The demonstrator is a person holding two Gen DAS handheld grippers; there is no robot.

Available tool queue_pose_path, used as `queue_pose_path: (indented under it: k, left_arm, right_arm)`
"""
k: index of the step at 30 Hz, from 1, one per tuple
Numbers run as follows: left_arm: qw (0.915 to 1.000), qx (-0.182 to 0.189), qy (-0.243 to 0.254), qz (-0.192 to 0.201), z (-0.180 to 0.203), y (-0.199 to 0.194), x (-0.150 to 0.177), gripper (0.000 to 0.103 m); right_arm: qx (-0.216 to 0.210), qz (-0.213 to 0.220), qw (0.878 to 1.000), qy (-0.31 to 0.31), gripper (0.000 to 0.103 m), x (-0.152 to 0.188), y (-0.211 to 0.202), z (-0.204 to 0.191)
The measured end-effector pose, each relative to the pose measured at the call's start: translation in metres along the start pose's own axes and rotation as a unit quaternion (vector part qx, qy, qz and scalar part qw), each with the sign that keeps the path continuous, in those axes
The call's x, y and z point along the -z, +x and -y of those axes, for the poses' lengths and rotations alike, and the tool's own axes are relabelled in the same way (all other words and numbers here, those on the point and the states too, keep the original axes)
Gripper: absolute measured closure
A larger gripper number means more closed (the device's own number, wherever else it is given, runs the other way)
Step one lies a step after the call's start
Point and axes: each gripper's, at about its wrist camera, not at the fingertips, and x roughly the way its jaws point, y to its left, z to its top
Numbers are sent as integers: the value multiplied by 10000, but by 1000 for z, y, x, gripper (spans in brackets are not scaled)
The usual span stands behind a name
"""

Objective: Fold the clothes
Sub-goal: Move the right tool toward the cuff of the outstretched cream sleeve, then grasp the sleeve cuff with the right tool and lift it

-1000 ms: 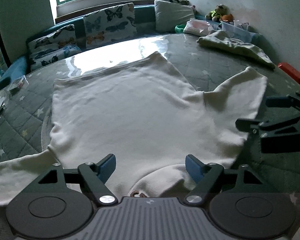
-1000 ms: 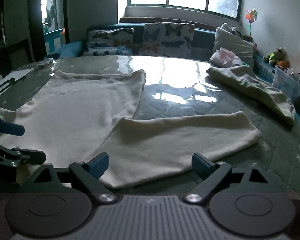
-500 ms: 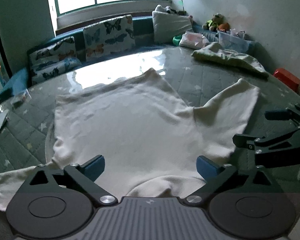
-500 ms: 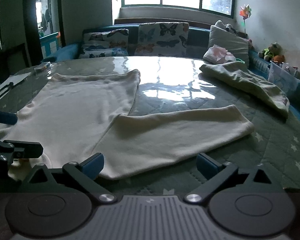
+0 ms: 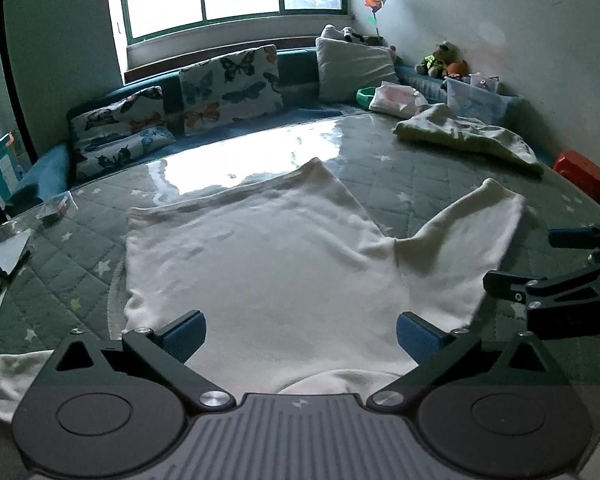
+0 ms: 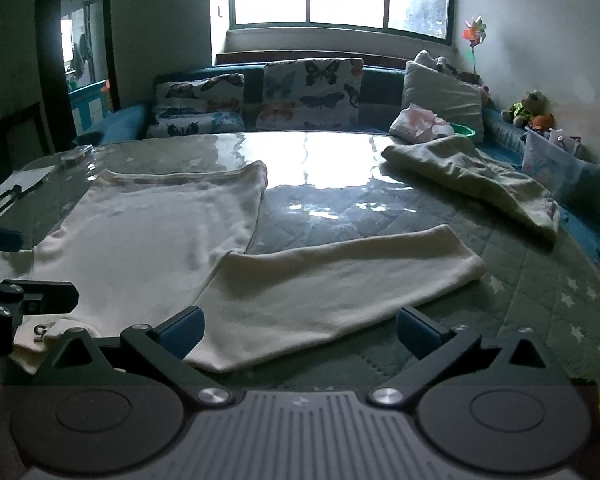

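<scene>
A cream long-sleeved knit top [image 5: 268, 264] lies spread flat on the desk's green quilted star-print cover under glossy clear film [image 5: 412, 176], one sleeve [image 6: 340, 280] stretched out sideways. The left tool [image 5: 300, 334] hangs over the neckline, its blue pads spread wide with nothing pinched; the right tool [image 6: 298, 330] is just as wide over the sleeve's near edge, empty too. A crumpled pale yellow-green garment [image 6: 472, 176] rests at the desk's far right. Behind it a clear plastic bin [image 5: 480, 98] holds small items, too blurred to name
</scene>
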Motion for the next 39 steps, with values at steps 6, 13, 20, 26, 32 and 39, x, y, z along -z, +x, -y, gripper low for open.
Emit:
queue_pose_path:
  k: [6,13,20,26,32,39]
  left_arm:
    - [10000,8,-2,-59,-1,3,-4,0]
    - [9997,62,-38,-229,1,16,-7,0]
    - [9995,209,34,-236,9,26,-12,4]
    - [9986,359,129,-359,22,39,-16,14]
    - [9976,497,173,-458,30,50,-20,23]
    - [9967,549,235,-550,37,61,-21,25]
  right_arm:
    - [31,-10,10000,-28,0,-2,4,1]
    - [181,-37,9998,70,0,-5,15,13]
    - [477,-147,9975,503,10,-11,34,51]
    - [746,-178,9931,888,23,-17,49,90]
    - [913,-272,9874,1266,37,-23,68,124]
    - [910,-439,9835,1501,53,-25,87,139]
